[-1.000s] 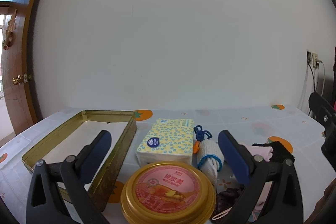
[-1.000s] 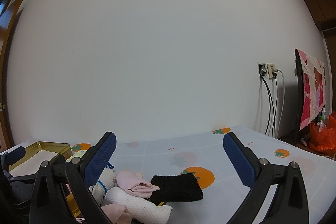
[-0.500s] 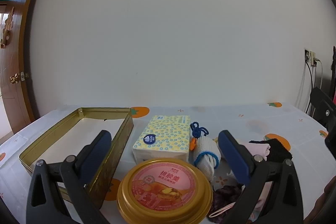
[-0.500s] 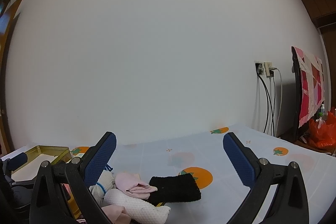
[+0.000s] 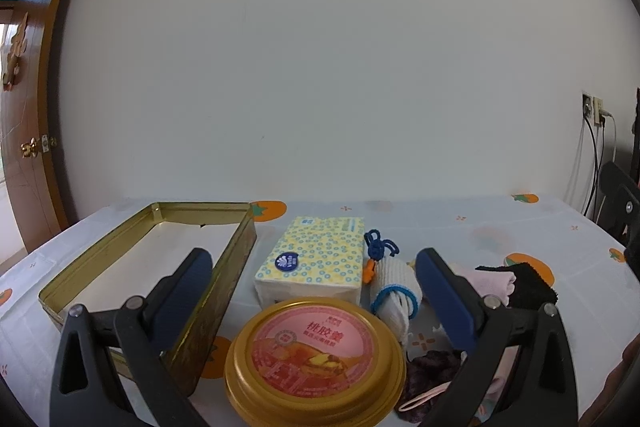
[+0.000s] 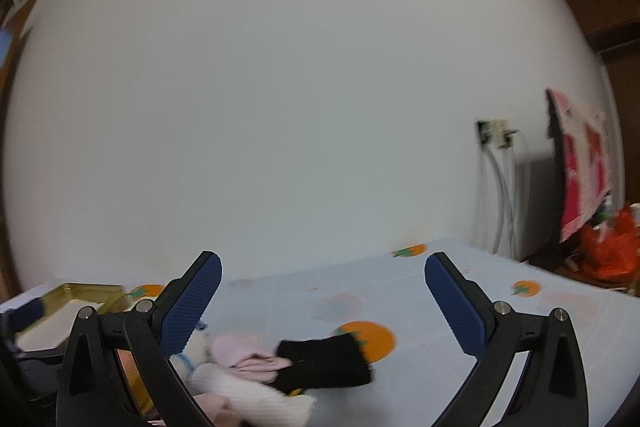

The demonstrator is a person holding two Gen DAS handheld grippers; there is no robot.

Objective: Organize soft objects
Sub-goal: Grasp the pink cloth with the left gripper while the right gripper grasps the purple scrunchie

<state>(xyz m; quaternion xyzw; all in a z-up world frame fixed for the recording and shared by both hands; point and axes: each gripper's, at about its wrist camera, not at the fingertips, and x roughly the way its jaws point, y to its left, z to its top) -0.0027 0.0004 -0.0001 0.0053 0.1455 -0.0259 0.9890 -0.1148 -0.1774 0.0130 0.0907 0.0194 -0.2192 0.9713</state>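
My left gripper (image 5: 312, 263) is open and empty above a round gold tin (image 5: 314, 349) with a pink lid. Behind it lie a yellow dotted tissue pack (image 5: 316, 263) and a white rolled cloth (image 5: 394, 293) with a blue band. An open gold rectangular tin (image 5: 168, 251) stands at the left. A pink cloth (image 5: 494, 283), a black cloth (image 5: 528, 285) and a dark purple cloth (image 5: 430, 373) lie at the right. My right gripper (image 6: 320, 281) is open and empty above the black cloth (image 6: 324, 363), pink cloth (image 6: 240, 353) and a white textured cloth (image 6: 256, 395).
The table (image 5: 460, 227) has a light cloth printed with orange fruit and stands against a white wall. A wooden door (image 5: 24, 115) is at the far left. Wall sockets with cables (image 6: 498, 179) and a red patterned hanging (image 6: 580, 163) are at the right.
The left view has risen slightly, so the objects sit lower in it. The right gripper has swung and its view is now blurred. Both grippers stay open.
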